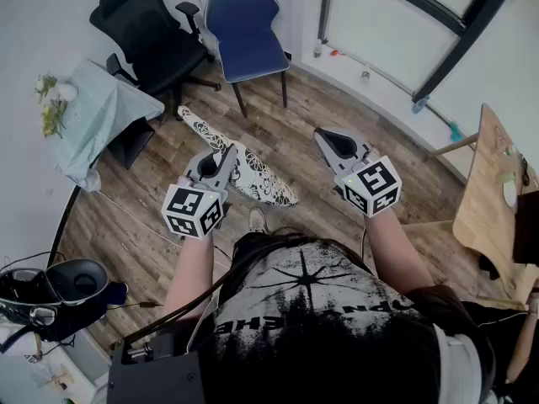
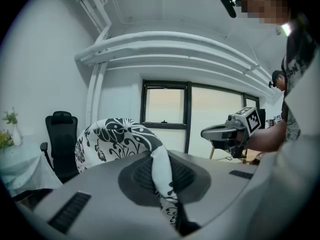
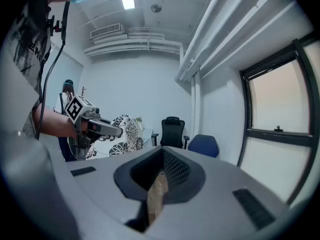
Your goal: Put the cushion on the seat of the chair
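Wood-plank floor (image 1: 286, 124) underfoot, white walls all round. Against the far wall, a black mesh office chair (image 1: 147, 28) and a blue padded chair on thin dark legs (image 1: 246, 23), side by side and well apart from both grippers.

Between here and there, held up off the floor: a white fabric cushion with black floral print (image 1: 253, 175). Looks light, soft and floppy. Likely to sag and swing from a one-edge pinch, and to fold rather than slide. Not fragile, and not slippery, judging by the woven cover. Best taken at the edge seam or a corner, ideally at two points so as to land flat on a seat.

Left gripper (image 1: 227, 152): clenched on the near edge of that cushion, a fold of printed cloth squeezed between the pads, the rest billowing out ahead.

Right gripper (image 1: 325, 135): level with the other and off to the side, touching nothing. Jaws drawn together, only a sliver of floor showing between them, nothing gripped.
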Available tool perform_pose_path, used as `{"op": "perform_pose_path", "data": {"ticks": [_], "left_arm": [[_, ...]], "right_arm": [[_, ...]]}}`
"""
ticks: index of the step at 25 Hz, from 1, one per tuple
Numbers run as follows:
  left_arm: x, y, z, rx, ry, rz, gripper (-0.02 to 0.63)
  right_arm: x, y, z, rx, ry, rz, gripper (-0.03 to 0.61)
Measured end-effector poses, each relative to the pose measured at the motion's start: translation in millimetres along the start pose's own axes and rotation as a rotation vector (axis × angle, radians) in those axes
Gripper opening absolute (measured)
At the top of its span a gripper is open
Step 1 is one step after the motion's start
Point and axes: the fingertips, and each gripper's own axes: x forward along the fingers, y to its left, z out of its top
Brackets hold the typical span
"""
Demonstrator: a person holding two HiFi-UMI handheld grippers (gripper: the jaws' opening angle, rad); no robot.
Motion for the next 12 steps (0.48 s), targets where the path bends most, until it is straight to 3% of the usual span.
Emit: {"op": "perform_pose_path", "data": {"ticks": [12], "left_arm": [[-3.4,-2.7,-4.3,-0.015,0.0,0.012,0.023]], "right_arm": [[-4.7,-0.4,1.0,0.038,-0.026,0.015,0.018]]}}
